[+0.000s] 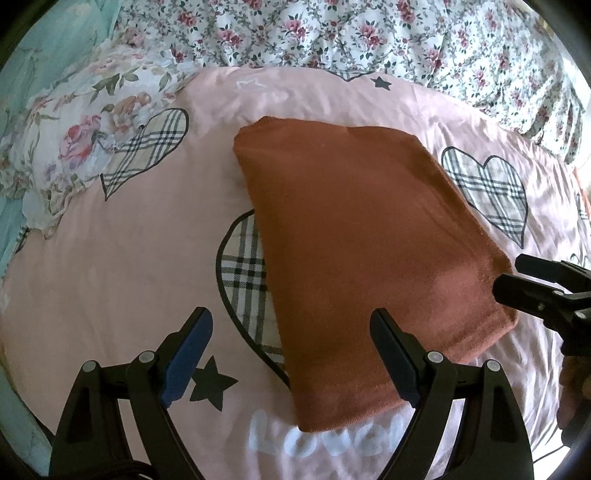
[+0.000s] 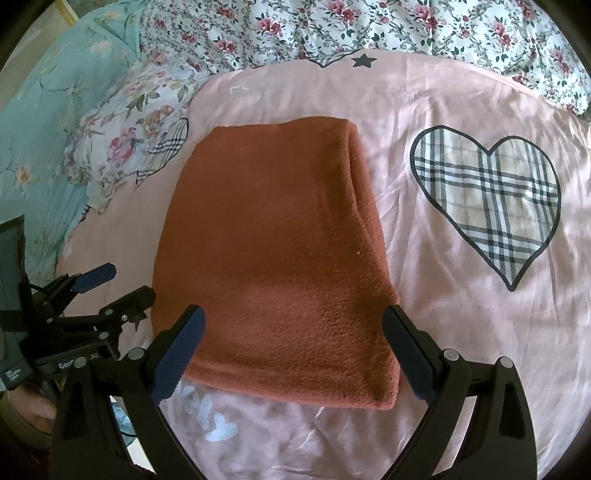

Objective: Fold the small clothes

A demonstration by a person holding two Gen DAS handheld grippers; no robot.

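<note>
A rust-orange fleece garment [image 1: 354, 236] [image 2: 273, 251] lies folded into a neat rectangle on the pink bedsheet [image 1: 122, 266] [image 2: 461, 302]. My left gripper [image 1: 291, 321] hovers open over its near left corner, its right finger above the cloth and its left finger above the sheet. My right gripper [image 2: 295, 321] is open too, its fingers straddling the garment's near edge with nothing pinched. The right gripper's black jaws also show at the garment's right corner in the left wrist view, and the left gripper [image 2: 110, 284] appears at the left in the right wrist view.
The pink sheet carries plaid hearts [image 2: 487, 206], black stars [image 1: 212, 384] and white lettering [image 1: 325, 435]. A floral pillow [image 1: 74, 147] lies at the left, a rose-print quilt [image 1: 369, 33] along the back, and a teal cover [image 2: 44, 122] at far left.
</note>
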